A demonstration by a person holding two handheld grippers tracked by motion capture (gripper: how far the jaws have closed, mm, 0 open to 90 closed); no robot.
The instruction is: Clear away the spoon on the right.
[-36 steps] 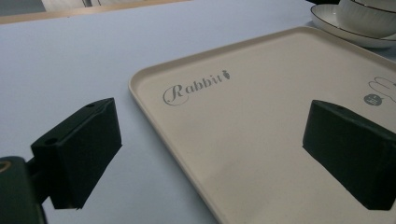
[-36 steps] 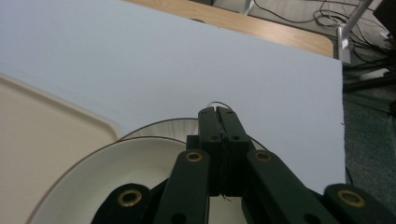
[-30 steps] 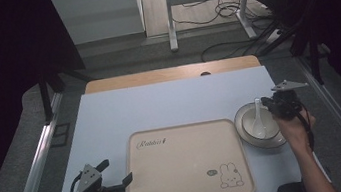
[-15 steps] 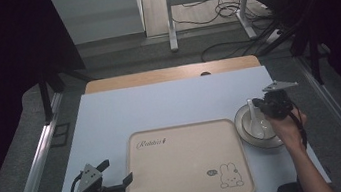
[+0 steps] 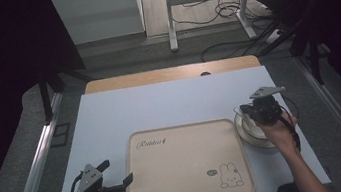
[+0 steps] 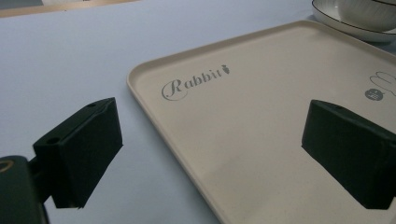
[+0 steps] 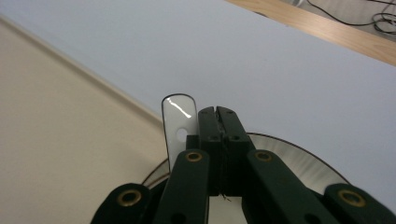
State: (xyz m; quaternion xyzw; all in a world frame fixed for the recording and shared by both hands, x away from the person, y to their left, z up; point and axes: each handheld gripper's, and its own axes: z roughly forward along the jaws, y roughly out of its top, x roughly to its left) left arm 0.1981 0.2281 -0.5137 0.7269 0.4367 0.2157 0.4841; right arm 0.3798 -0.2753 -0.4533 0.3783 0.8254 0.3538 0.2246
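My right gripper (image 7: 217,112) shows matt black plastic jaws with brass-coloured screws gleaming at the bottom of the frame. Beside them a white spoon handle (image 7: 177,119) shines, glossy and smooth like glazed ceramic, a bright streak across its tip. The plate (image 7: 303,158) under it has the same glazed sheen with a thin dark rim. At left the tray (image 7: 56,130) looks like smooth matt cream plastic. The table cover (image 7: 233,51) is flat, matt pale blue, and a light wood edge (image 7: 317,28) runs across the upper right.
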